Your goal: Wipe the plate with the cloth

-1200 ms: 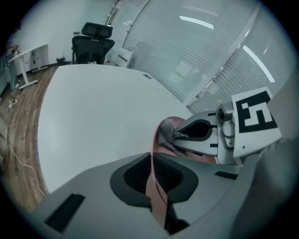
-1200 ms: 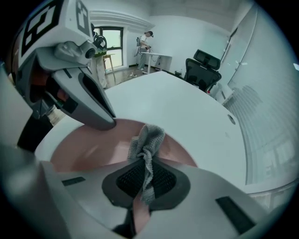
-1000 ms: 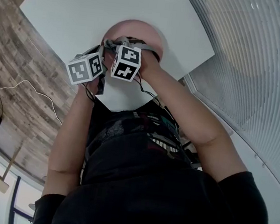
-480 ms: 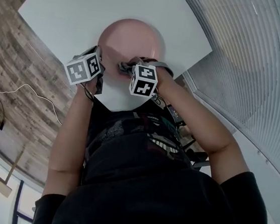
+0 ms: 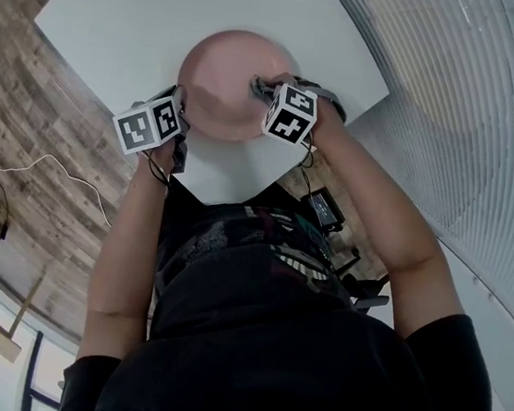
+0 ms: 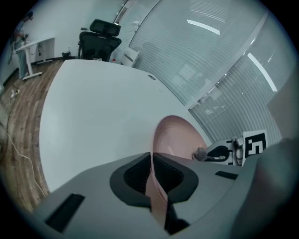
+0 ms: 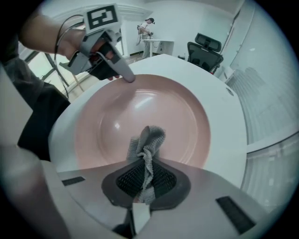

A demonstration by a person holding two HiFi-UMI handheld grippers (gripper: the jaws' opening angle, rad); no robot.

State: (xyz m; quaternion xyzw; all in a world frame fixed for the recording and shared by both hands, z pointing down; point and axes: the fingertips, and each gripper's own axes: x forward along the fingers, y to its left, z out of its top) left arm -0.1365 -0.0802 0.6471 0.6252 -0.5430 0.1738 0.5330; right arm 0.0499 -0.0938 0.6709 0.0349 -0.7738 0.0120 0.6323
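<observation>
right gripper pinches the cloth over the plate; left gripper clamps its rim.

Head camera: above me, facing steeply down past my torso, well off from the white tabletop and the round pink plate. The camera on my left gripper looks low and close along the jaws across the plate's rim; the one on my right gripper looks closely down into its bowl. All three share the plate; each gripper view catches the other gripper.
</observation>
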